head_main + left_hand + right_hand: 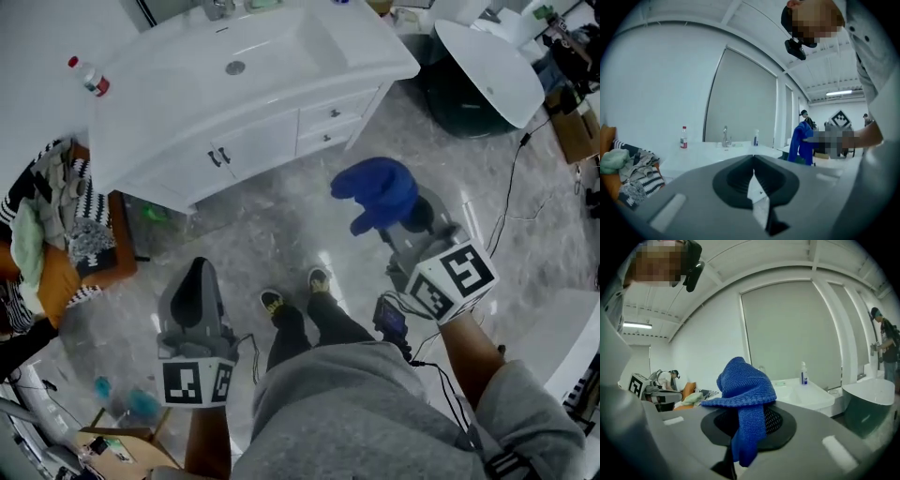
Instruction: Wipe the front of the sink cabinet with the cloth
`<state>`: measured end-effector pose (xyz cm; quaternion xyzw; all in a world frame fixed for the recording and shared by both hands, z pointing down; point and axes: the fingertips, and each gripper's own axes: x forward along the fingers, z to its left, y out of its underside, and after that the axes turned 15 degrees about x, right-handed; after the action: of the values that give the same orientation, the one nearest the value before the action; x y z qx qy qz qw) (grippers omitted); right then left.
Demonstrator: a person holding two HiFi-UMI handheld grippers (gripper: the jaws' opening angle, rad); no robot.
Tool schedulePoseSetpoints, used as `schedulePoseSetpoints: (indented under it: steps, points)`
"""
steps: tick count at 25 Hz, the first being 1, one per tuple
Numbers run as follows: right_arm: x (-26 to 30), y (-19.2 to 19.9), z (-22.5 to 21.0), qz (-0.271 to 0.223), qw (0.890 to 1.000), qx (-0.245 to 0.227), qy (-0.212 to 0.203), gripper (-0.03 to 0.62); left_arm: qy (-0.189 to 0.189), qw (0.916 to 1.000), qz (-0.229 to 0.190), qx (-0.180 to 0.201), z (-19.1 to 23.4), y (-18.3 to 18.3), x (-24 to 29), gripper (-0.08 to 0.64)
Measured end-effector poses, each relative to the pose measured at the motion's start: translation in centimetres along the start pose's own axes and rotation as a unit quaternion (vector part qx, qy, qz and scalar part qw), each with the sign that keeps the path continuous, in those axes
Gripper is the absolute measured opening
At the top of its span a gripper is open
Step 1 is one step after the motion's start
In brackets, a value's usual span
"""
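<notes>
Two shoes (pixel 273 302) stand on the grey marbled floor (pixel 262 234). The left gripper (pixel 199 269) has its jaws together on nothing. The right gripper (pixel 405 223) is clamped on one blue knitted cloth (pixel 380 192), which drapes over its jaws, held in the air well apart from the sink cabinet (pixel 253 141). Each gripper's cube bears black-and-white square markers, no words. The white cabinet front shows two door handles (pixel 219 157) and two drawers (pixel 330 126). One bottle (pixel 92 80) with a red label, print unreadable, stands on top.
</notes>
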<state>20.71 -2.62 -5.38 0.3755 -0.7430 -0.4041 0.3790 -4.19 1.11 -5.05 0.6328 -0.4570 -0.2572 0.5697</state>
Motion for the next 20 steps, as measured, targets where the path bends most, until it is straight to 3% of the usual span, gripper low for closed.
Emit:
schedulePoseSetpoints:
  steps: [6,20]
  points:
    - [-0.9,-1.5,2.4,-0.017,1.0,0.019,0.003,0.074,-0.025,0.9996,-0.014,-0.005,0.9,-2.1,-1.8,0.011]
    - [-0.1,-3.1,4.5,-0.028,1.0,0.007,-0.007,0.074,-0.043,0.9991,-0.001,-0.006,2.2,-2.8,-2.5,0.011]
